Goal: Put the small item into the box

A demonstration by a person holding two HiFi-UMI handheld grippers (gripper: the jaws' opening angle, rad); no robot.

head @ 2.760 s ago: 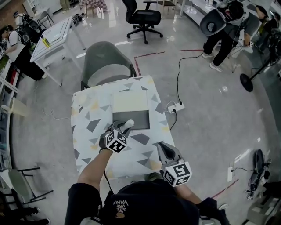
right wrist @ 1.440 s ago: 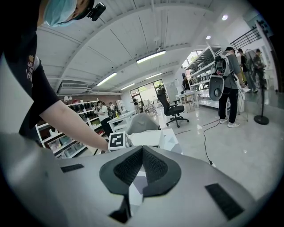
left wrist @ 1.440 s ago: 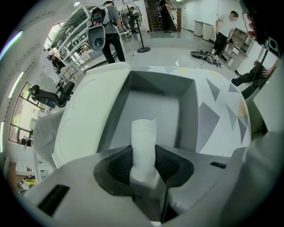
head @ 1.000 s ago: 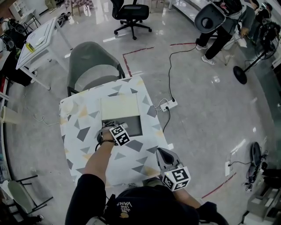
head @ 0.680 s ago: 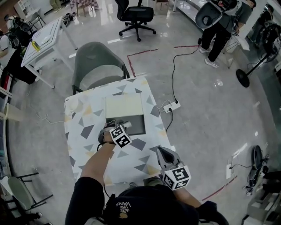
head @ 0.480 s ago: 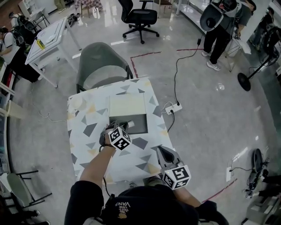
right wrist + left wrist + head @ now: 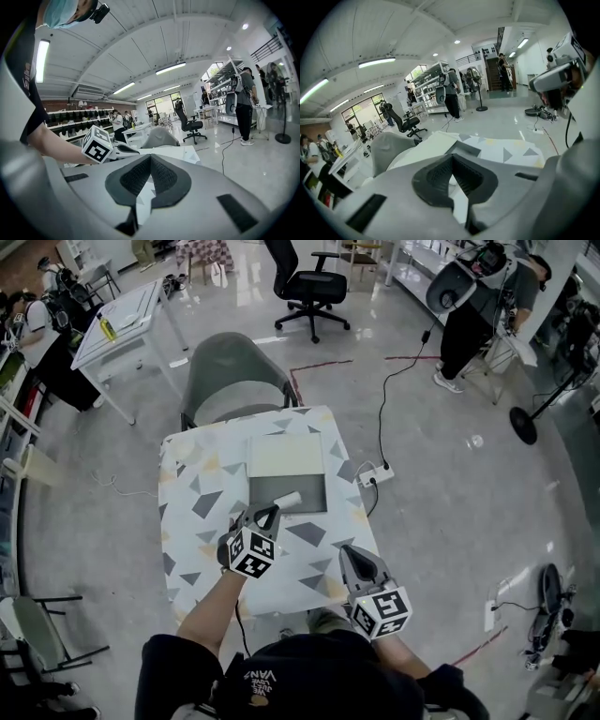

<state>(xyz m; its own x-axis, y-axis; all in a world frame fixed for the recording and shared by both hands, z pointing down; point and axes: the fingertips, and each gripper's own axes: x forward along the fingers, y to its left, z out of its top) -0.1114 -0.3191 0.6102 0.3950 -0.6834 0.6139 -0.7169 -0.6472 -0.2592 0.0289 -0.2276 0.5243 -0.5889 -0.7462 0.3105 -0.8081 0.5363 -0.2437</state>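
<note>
White cylindrical item (image 7: 288, 502) inside shallow grey box (image 7: 314, 491).

Table cover (image 7: 202, 479): white, scattered grey and pale-yellow triangles. Box (image 7: 309, 493): dark grey inside; lid (image 7: 286, 456) cream. Small item (image 7: 288, 500): white. Chair (image 7: 234, 371): grey-green. Left gripper (image 7: 269, 513), right gripper (image 7: 349, 550): grey, cubes with black-and-white squares.

One box (image 7: 315, 496), one small item (image 7: 287, 502), one table (image 7: 199, 542), two grippers (image 7: 266, 517) (image 7: 350, 555).
</note>
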